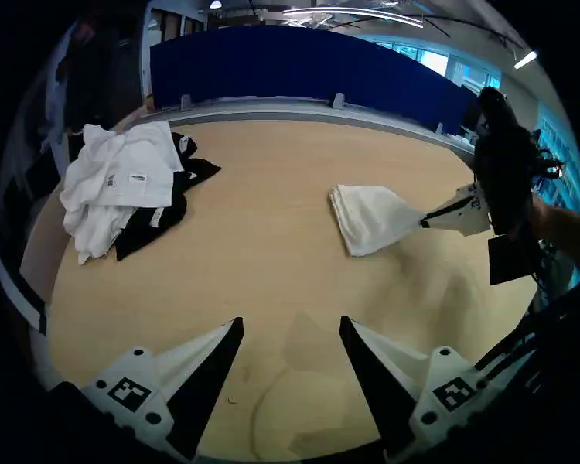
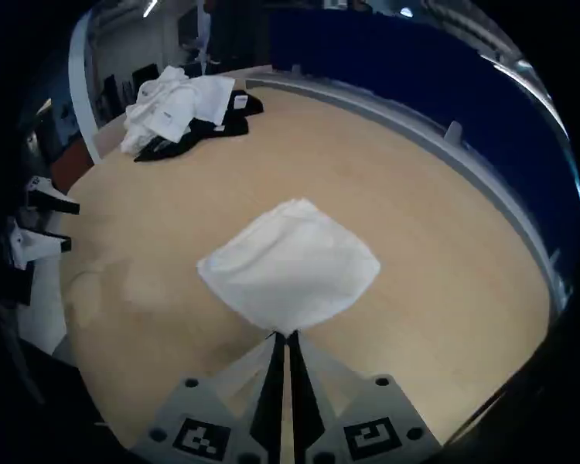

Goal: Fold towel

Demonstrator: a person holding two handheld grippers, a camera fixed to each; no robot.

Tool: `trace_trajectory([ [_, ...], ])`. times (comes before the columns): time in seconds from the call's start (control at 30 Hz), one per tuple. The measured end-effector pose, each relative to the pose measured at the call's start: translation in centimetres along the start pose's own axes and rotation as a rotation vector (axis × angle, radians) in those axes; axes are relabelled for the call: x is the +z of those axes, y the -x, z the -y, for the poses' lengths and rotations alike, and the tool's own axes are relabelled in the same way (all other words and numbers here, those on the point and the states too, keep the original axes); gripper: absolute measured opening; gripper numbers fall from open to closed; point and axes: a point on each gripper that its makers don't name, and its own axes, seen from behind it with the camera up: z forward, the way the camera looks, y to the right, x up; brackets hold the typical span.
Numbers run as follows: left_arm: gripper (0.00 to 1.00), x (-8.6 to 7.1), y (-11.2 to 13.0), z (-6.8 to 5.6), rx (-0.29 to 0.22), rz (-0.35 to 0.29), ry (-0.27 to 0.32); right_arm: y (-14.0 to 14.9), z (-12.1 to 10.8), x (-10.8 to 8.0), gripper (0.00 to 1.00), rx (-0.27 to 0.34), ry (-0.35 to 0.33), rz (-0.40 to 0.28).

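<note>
The right tongs (image 2: 284,336) are pinched tight on the near corner of the folded towel (image 2: 290,263), flat on the surface (image 2: 414,255) just ahead, likely to pull it over, while the left tongs (image 1: 290,323) hang open, far off.

Left gripper view sits low over the table (image 1: 267,255), just behind the left gripper (image 1: 291,320), facing the blue partition (image 1: 290,66). Well past its right finger are the towel (image 1: 371,216) and the right gripper (image 1: 425,224). A clothes pile (image 1: 120,178) lies far beyond its left finger.

Right gripper view looks steeply down from close in: the towel (image 2: 290,267) is right at the tips of the right gripper (image 2: 285,334).

Both views share the table (image 2: 429,255), towel, pile (image 2: 178,104) and partition (image 2: 414,69). The left gripper (image 2: 73,226) appears far off the right gripper's left finger.
</note>
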Motion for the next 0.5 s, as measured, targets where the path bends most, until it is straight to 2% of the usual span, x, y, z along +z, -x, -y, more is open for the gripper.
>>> trace_trajectory([
  [0.27, 0.92, 0.0, -0.5, -0.3, 0.005, -0.009, 0.003, -6.4, -1.2, -3.8, 0.04, -0.017, 0.020, -0.111],
  [0.5, 0.92, 0.1, -1.0, -0.5, 0.009, -0.020, 0.010, -9.7, -2.0, -7.3, 0.04, -0.035, 0.034, -0.171],
])
